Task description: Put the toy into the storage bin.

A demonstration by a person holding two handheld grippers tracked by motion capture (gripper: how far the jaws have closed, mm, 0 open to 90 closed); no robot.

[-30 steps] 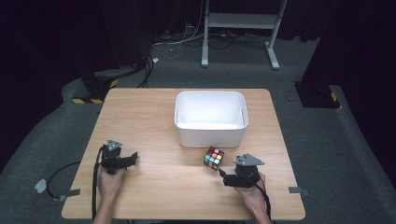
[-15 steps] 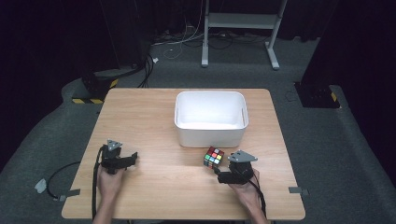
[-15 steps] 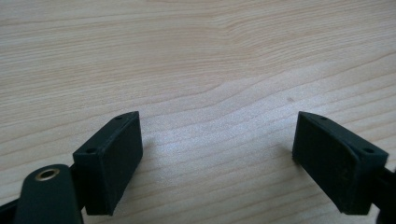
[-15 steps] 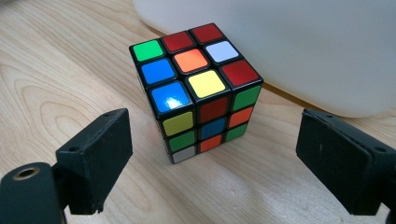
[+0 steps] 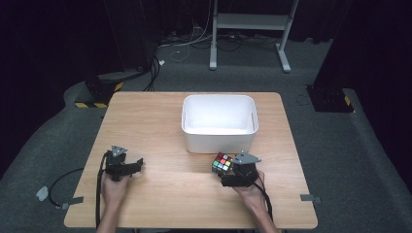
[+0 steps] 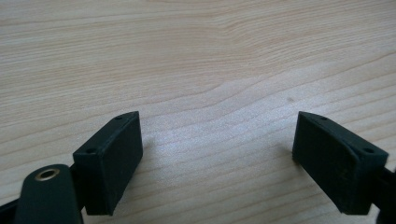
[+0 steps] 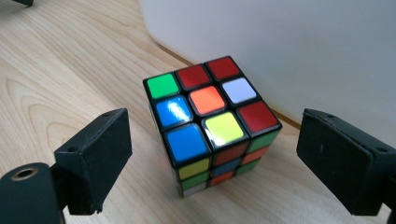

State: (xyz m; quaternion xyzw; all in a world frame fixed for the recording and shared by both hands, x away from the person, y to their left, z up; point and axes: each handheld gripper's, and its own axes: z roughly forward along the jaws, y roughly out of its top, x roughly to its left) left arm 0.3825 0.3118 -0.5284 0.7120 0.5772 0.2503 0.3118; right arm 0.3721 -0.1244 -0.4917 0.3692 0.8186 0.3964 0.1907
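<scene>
A scrambled colour cube [image 5: 222, 163] [image 7: 212, 122] sits on the wooden table [image 5: 170, 121], just in front of the white bin [image 5: 219, 121]. My right gripper [image 5: 232, 171] [image 7: 219, 161] is open, its jaws standing either side of the cube with a gap on both sides, not touching it. The white bin's wall [image 7: 289, 51] rises right behind the cube. My left gripper [image 5: 133, 166] [image 6: 219, 161] rests open on bare wood at the front left, with nothing between its jaws.
A cable [image 5: 60, 187] trails off the table's left front corner. Dark floor, a metal stand [image 5: 248, 29] and black equipment lie beyond the far edge. Bare wood stretches between the two grippers.
My right gripper has moved left and forward up to the cube, so its jaws now flank it. The left gripper has stayed put.
</scene>
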